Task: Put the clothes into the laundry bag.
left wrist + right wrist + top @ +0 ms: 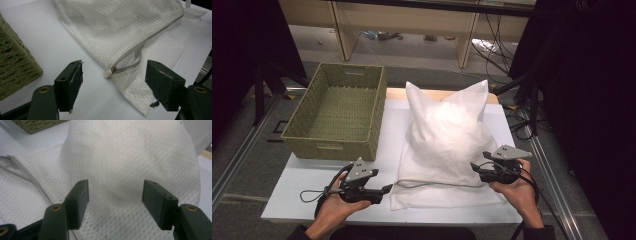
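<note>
A white mesh laundry bag (443,145) lies on the white table, bulging with something soft and white at its far half. Its grey zipper (439,184) runs across the near end, and the pull (113,70) sits at the bag's left corner, the zipper partly parted there. My left gripper (386,190) is open just left of that corner, its jaws facing the pull (113,82). My right gripper (474,168) is open at the bag's right edge, its jaws (115,200) pointed at the bulge (130,157) without touching it.
An empty green woven basket (374,120) stands at the far left of the table, its corner (15,65) close to my left gripper. Bare white tabletop (302,185) lies near the front left. Dark stands and cables flank the table.
</note>
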A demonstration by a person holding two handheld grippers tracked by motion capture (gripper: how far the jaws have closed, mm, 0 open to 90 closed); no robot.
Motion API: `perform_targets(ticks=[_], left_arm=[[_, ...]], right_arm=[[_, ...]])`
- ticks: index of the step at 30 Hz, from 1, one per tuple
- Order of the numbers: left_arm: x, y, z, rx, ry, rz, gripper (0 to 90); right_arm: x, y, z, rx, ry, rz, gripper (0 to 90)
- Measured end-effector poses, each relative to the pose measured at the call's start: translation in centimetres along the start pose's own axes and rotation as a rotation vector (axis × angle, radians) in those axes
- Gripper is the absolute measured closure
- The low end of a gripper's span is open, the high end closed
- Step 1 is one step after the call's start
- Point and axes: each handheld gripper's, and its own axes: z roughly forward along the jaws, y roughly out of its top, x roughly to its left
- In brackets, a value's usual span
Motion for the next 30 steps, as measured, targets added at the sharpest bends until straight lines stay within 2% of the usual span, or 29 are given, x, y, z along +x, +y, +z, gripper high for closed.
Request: perform_targets(ticks=[1, 3, 4, 5, 6, 7, 8, 9, 10, 11, 13, 14, 15, 19, 20, 24, 26, 27, 28, 29, 30], left_arm=[[0.1, -0.1, -0.2, -0.006, 0.009, 0.000, 29.5], [0.5, -0.2, -0.6, -0.014, 0.008, -0.005, 28.2], [0.6, -0.3, -0.8, -0.031, 0.002, -0.026, 26.0], [0.8, -0.4, -1.1, -0.033, -0.013, -0.025, 23.0], [0.8, -0.5, -1.3, -0.031, -0.014, -0.024, 21.2], [0.9, -0.6, -1.4, -0.038, -0.015, -0.032, 20.1], [1.1, -0.7, -1.6, -0.038, -0.010, -0.034, 17.4], [1.2, -0.7, -1.8, -0.041, -0.004, -0.049, 15.2], [1.3, -0.8, -1.9, -0.045, -0.011, -0.053, 16.3], [1.4, -0.9, -2.1, -0.042, 0.000, -0.052, 15.7], [1.6, -1.1, -2.4, -0.045, -0.003, -0.041, 15.7], [1.6, -1.2, -2.5, -0.047, -0.001, -0.039, 15.7], [1.6, -1.3, -2.6, -0.047, 0.004, -0.037, 15.7], [1.6, -1.6, -2.8, -0.041, 0.008, -0.039, 15.7], [1.5, -1.6, -2.8, -0.037, 0.011, -0.035, 15.7], [1.2, -1.9, -2.8, -0.015, 0.020, -0.014, 15.8], [1.1, -2.0, -2.9, -0.006, 0.029, -0.002, 15.9], [1.1, -2.0, -3.0, 0.009, 0.040, 0.020, 15.9], [0.9, -2.1, -3.0, 0.002, 0.034, 0.013, 15.9], [0.7, -2.1, -3.0, -0.003, 0.036, -0.001, 15.9], [0.6, -2.2, -3.1, 0.001, 0.033, 0.010, 15.9]], right_arm=[[0.0, -0.1, 0.0, -0.010, 0.000, 0.001, 38.3], [0.5, -0.3, -0.2, -0.004, 0.010, 0.056, 37.4], [0.5, -0.4, -0.3, -0.006, 0.014, 0.051, 36.6], [0.7, -0.6, -0.3, -0.008, 0.017, 0.055, 35.4], [1.0, -0.7, -0.5, -0.007, 0.009, 0.077, 34.6], [1.0, -0.8, -0.5, -0.015, 0.004, 0.063, 34.0], [1.3, -0.8, -0.5, -0.011, 0.010, 0.085, 33.4], [1.4, -0.9, -0.5, -0.014, 0.023, 0.065, 32.6], [1.6, -1.0, -0.4, -0.016, 0.023, 0.075, 31.8], [1.8, -1.1, -0.5, -0.016, 0.010, 0.071, 30.6], [2.1, -1.1, -0.4, -0.015, 0.028, 0.078, 29.6], [2.3, -1.2, -0.4, -0.014, 0.014, 0.073, 29.0], [2.5, -1.3, -0.3, -0.015, 0.033, 0.071, 28.4], [3.1, -1.4, -0.5, -0.008, 0.039, 0.087, 27.8], [3.3, -1.4, -0.5, -0.012, 0.037, 0.091, 27.4], [3.8, -1.7, -0.7, -0.021, 0.053, 0.055, 25.6], [4.0, -1.9, -0.7, -0.025, 0.069, 0.060, 24.1], [4.1, -2.0, -0.8, -0.022, 0.060, 0.045, 23.5], [4.3, -2.1, -0.9, -0.012, 0.073, 0.060, 23.2], [4.4, -2.3, -0.8, -0.021, 0.069, 0.049, 22.6], [4.5, -2.4, -0.9, -0.022, 0.070, 0.044, 21.8]])
